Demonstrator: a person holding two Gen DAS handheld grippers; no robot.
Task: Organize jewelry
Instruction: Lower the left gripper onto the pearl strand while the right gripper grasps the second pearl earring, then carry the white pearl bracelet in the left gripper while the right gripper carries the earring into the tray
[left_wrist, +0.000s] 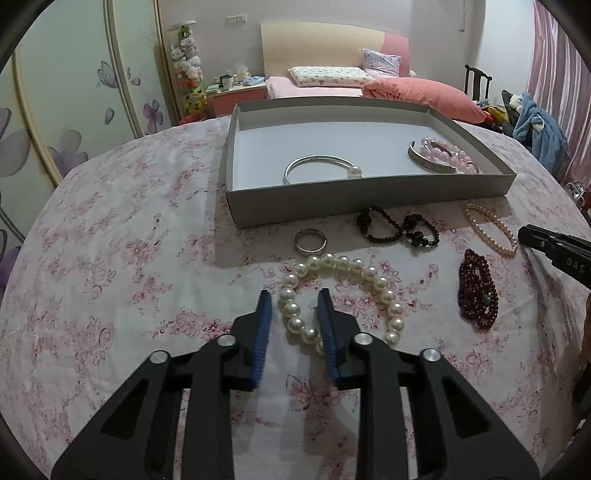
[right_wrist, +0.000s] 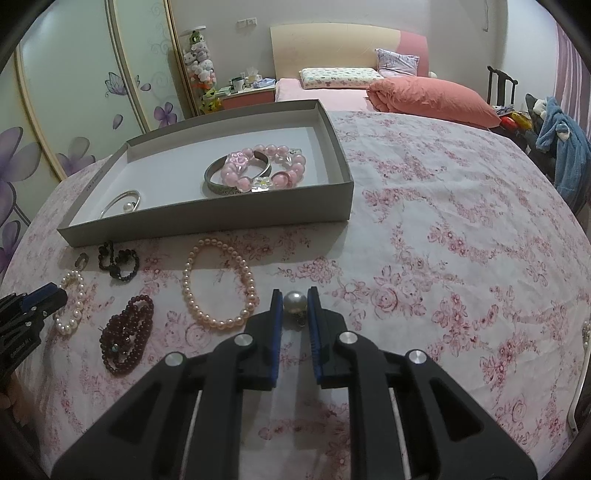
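Pearl necklace (left_wrist: 343, 291) straddled by part-open left gripper (left_wrist: 294, 301); right gripper (right_wrist: 294, 301) clamps pearl earring (right_wrist: 294, 302).

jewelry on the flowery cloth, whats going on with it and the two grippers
A person is sorting jewelry into a grey box with a handheld gripper in each hand. The left gripper straddles one side of the white pearl bracelet, which lies on the cloth. The right gripper is shut on a single pearl piece. The box holds a silver bangle, a carved cuff and a pink bead bracelet. A ring, black beads, a pink pearl strand and dark red beads lie outside the box.
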